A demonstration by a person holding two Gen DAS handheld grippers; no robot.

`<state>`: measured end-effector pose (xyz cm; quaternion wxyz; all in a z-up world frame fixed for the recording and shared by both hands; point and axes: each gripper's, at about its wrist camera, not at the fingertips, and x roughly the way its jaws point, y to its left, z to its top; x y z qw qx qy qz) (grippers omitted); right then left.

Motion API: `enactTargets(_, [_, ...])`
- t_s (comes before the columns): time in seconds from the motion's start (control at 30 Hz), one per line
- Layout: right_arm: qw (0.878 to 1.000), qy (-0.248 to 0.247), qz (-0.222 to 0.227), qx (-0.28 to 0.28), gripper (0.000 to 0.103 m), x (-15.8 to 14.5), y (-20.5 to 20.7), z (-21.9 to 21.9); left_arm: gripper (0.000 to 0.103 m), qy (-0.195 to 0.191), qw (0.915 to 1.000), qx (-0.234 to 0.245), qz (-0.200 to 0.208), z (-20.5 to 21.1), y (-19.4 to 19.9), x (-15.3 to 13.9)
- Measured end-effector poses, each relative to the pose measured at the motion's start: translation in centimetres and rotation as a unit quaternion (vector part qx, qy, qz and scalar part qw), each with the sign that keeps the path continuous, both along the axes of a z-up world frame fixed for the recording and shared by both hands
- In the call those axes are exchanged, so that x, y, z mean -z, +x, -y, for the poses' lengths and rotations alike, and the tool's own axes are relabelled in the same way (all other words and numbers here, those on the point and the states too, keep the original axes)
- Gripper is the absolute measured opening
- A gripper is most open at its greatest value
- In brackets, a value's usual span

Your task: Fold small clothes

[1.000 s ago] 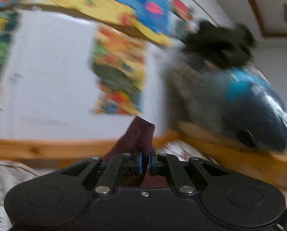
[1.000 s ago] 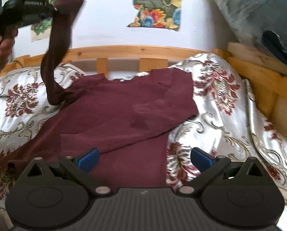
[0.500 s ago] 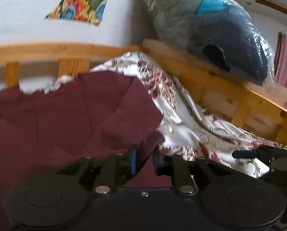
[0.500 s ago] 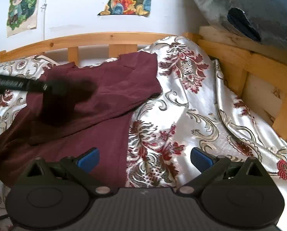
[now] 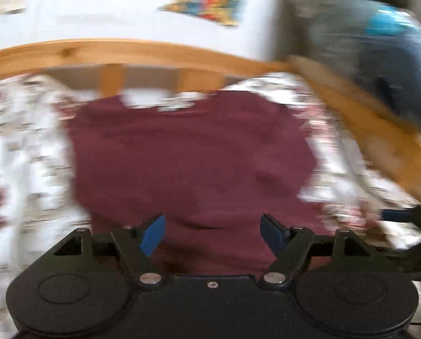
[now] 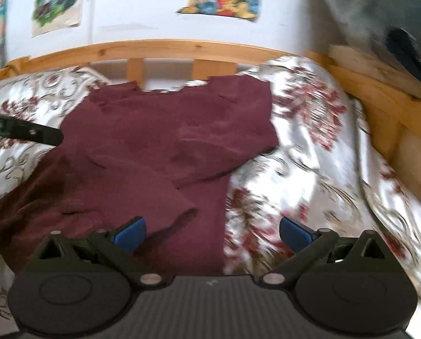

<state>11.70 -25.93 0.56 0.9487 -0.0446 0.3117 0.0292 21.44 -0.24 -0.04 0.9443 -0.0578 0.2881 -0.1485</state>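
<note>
With both sleeves now lying across the chest, the maroon top (image 6: 165,144) sits flat on the floral bedspread (image 6: 318,152), neckline at the far side by the wooden headboard (image 6: 165,46), hem near the cameras. The left gripper (image 5: 212,230) has its jaws opening, nothing between the pads, only cloth below; the view is blurred. In the right view its dark tip shows at the far left edge of the top. The right gripper (image 6: 210,233) stands wide and empty over the near right edge of the body.

Step in hand, as I judge: release of the left sleeve, then the body fold. To do it well:
- clear the left jaws fully before lifting away, so the sleeve cuff (image 6: 182,212) is not dragged
- take the hem at both near corners, thin pinch, one layer set only
- carry far toward the neckline, edges matched
- watch the loose right sleeve fold; it may slide on the slick bedspread
</note>
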Motion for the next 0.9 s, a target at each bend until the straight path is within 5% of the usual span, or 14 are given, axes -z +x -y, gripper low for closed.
enactTargets(0.23, [0.993, 0.049, -0.019, -0.101, 0.103, -3.1, 6.7, -3.2, 0.061, -0.084, 0.9900, -0.108, -0.034, -8.8, 3.1, 2.1])
enactTargets(0.47, [0.976, 0.090, -0.057, -0.190, 0.086, -6.3, 18.0, -9.7, 0.056, -0.168, 0.9774, -0.104, -0.074, -12.5, 6.9, 4.5])
enactTargets(0.73, [0.957, 0.062, -0.085, -0.270, 0.074, -6.0, 29.5, -21.0, 0.035, -0.226, 0.9659, -0.088, -0.090, -13.8, 8.7, 6.7])
enactTargets(0.9, [0.945, -0.016, -0.126, -0.302, 0.063, -3.9, 33.9, -26.7, 0.007, -0.254, 0.9595, -0.086, -0.086, -14.5, 8.7, 7.3])
